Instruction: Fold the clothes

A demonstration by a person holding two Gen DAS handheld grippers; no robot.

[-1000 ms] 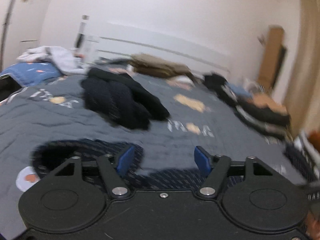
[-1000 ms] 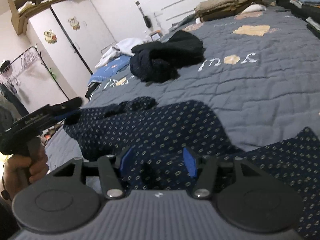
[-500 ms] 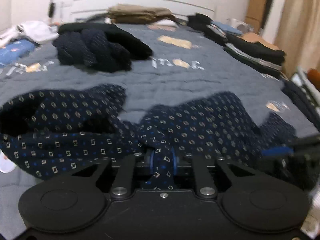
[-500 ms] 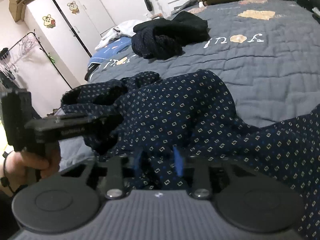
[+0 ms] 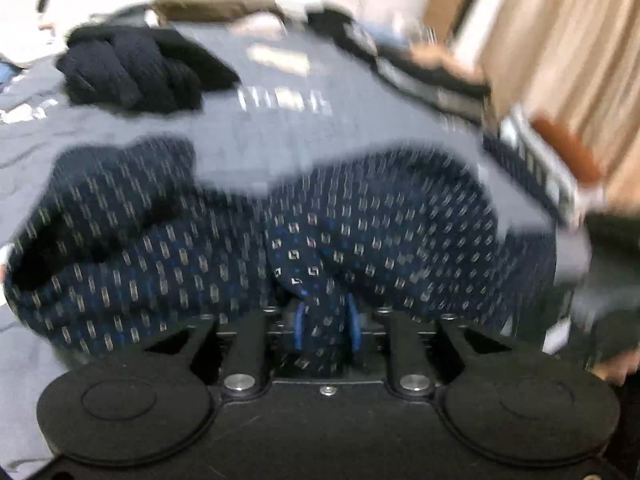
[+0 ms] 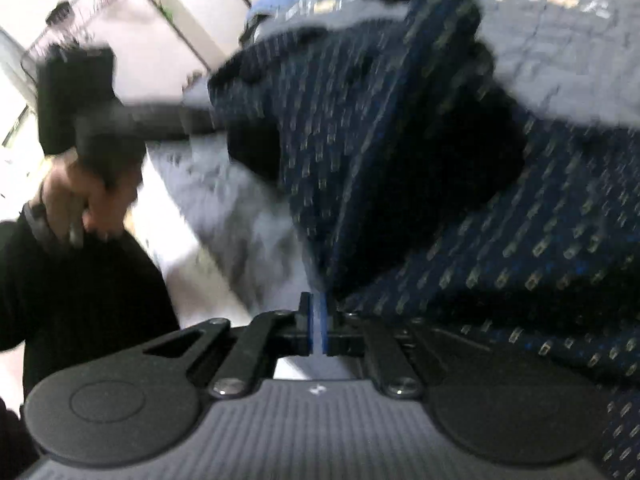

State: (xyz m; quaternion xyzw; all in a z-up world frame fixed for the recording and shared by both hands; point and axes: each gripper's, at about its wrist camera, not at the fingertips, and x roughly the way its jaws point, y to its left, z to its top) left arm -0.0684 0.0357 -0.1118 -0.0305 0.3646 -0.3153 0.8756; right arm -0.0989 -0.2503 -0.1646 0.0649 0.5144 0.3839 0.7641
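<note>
Left claw (image 5: 325, 322): closed on a bunch of the patterned shirt (image 5: 380, 232), cloth pinched between the blue pads. Right claw (image 6: 318, 330): pads pressed together, shirt (image 6: 520, 248) edge running up from them, so I read it as clamped on that edge (blur makes the exact bite hard to see). In the right view I also see the left claw (image 6: 196, 122) side-on, handle held by the person's hand (image 6: 92, 204), its tip at the fabric.

Shirt: lifted partly off the bed (image 5: 260, 148), hanging and bunched between my two grips, not flat. My guess as to why: two spaced pinches let me pull the cloth taut and shake it out before laying it down for a fold; fold stage can't be settled from this.

Background: dark heap of clothes (image 5: 132, 72) further up the bed; stacked garments (image 5: 432, 76) along the far right edge, prob. folded.

Writing: pale letters on the bedcover (image 5: 284, 100), too smeared to read. No brand legible.
</note>
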